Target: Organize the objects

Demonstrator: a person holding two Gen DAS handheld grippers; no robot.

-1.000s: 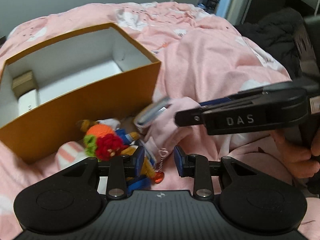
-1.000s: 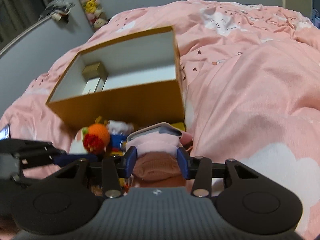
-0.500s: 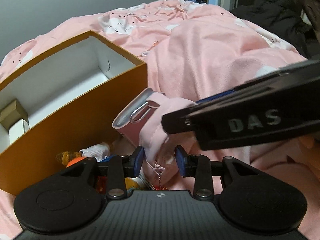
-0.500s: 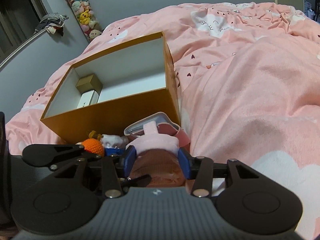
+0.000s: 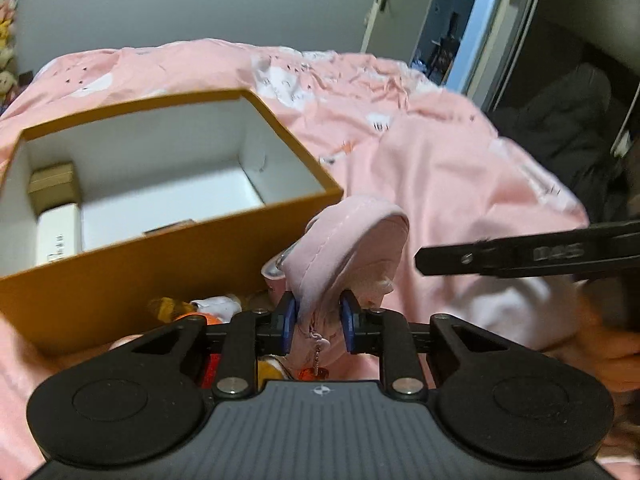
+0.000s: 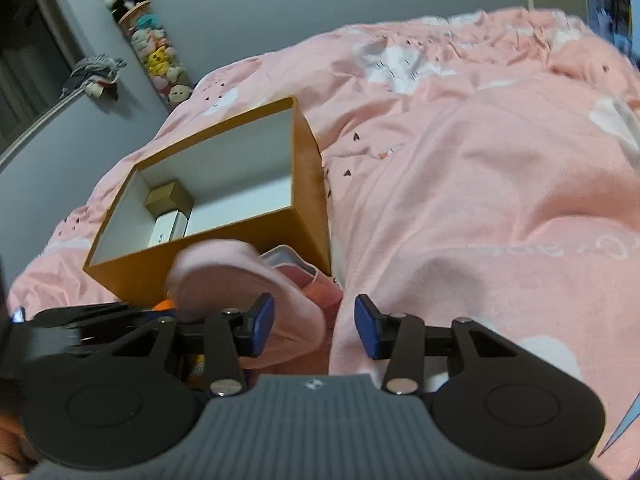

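Left gripper point(image 5: 318, 326), bottom centre of its view, is closing with its blue pads pinching a pink fabric pouch point(image 5: 352, 248), which hangs just right of the orange box point(image 5: 172, 264). Right gripper point(image 6: 316, 326) stands spread at lower centre, nothing between its pads; the pouch point(image 6: 240, 280) lies against its left pad.

A bed covered by a pink cloud-print duvet point(image 6: 460, 168) carries an open orange cardboard box point(image 5: 168, 264), with small toys point(image 5: 208, 308) heaped just against the box's near wall.
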